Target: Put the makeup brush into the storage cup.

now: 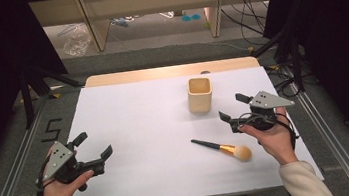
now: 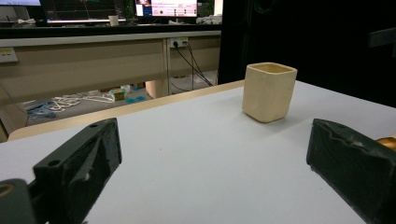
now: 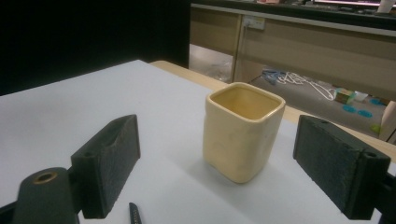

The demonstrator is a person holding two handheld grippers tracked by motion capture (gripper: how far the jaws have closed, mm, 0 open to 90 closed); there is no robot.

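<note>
A cream square cup (image 1: 200, 95) stands upright and empty on the white table (image 1: 134, 113), right of centre. A makeup brush (image 1: 221, 147) with a black handle, gold ferrule and tan bristles lies flat in front of it. My right gripper (image 1: 234, 107) hovers open just right of the cup and behind the brush. In the right gripper view the cup (image 3: 243, 130) sits beyond the open jaws of the right gripper (image 3: 219, 172), and the brush handle tip (image 3: 134, 213) shows at the bottom. My left gripper (image 1: 92, 146) is open near the table's front left; in its own view the left gripper (image 2: 215, 177) faces the far-off cup (image 2: 268, 91).
The table's wooden back edge (image 1: 169, 71) lies behind the cup. Beyond it are desk legs, cables (image 1: 248, 13) and a clear plastic bag (image 1: 76, 39) on the floor. Black curtains and tripod legs (image 1: 26, 96) flank both sides.
</note>
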